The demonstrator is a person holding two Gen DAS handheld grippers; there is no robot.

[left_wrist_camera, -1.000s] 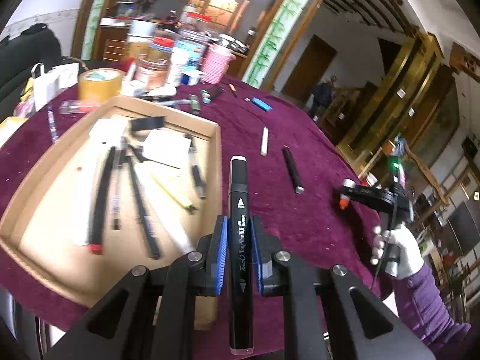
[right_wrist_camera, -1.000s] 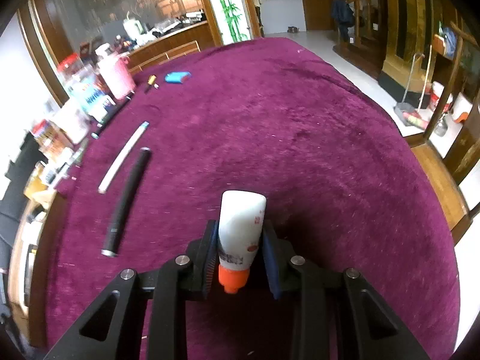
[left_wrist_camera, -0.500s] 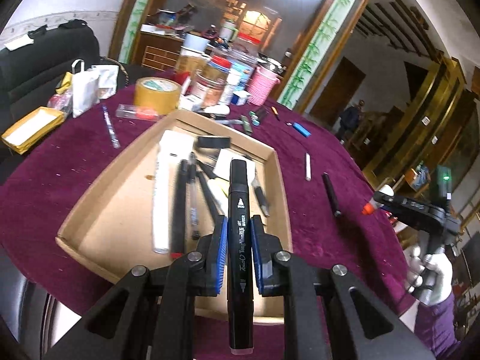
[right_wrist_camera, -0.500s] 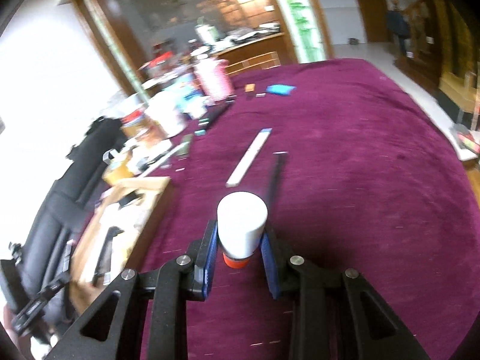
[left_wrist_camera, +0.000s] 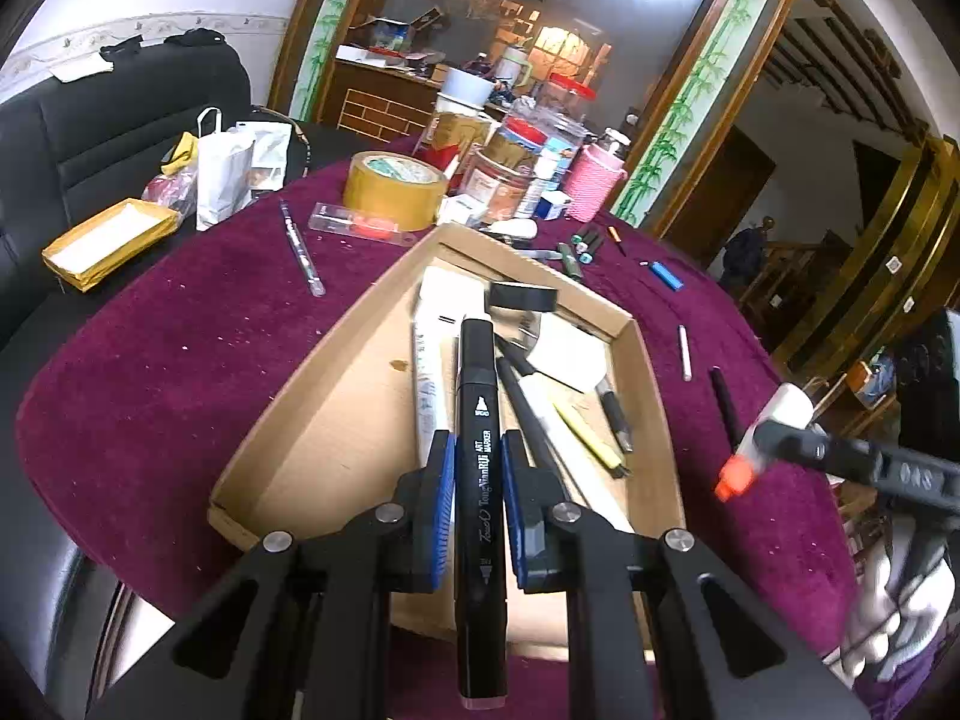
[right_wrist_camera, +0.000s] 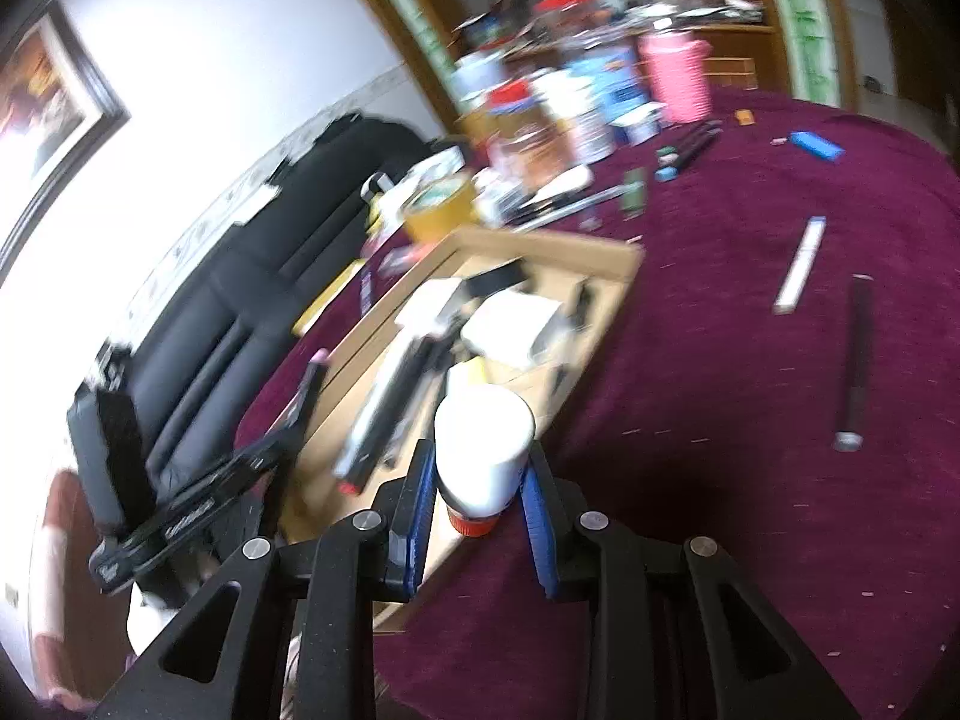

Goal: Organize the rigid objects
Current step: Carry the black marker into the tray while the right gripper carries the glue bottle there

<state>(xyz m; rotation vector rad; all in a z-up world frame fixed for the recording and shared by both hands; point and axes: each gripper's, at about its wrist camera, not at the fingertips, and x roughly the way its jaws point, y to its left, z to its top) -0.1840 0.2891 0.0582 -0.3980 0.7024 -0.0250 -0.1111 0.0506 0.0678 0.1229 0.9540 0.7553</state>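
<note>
My left gripper (left_wrist_camera: 475,480) is shut on a black art marker (left_wrist_camera: 477,420) and holds it above the near end of a shallow cardboard tray (left_wrist_camera: 336,372) with several pens and white items inside. My right gripper (right_wrist_camera: 477,480) is shut on a white glue bottle (right_wrist_camera: 483,450) with an orange cap, held over the tray's near right edge (right_wrist_camera: 606,294). In the left wrist view the right gripper (left_wrist_camera: 780,438) with the glue bottle (left_wrist_camera: 774,420) hangs to the right of the tray. In the right wrist view the left gripper (right_wrist_camera: 300,402) shows at the left with the marker.
A maroon cloth covers the round table (left_wrist_camera: 180,330). On it lie a black pen (right_wrist_camera: 858,360), a white stick (right_wrist_camera: 801,264) and a blue lighter (right_wrist_camera: 816,146). A tape roll (left_wrist_camera: 396,189), jars and a pink cup (left_wrist_camera: 594,189) crowd the far side. A black sofa (left_wrist_camera: 120,126) stands at left.
Both grippers have swung left toward the tray. The right gripper with the glue bottle has come from over the open cloth to the tray's edge. The left gripper has risen over the tray's near end.
</note>
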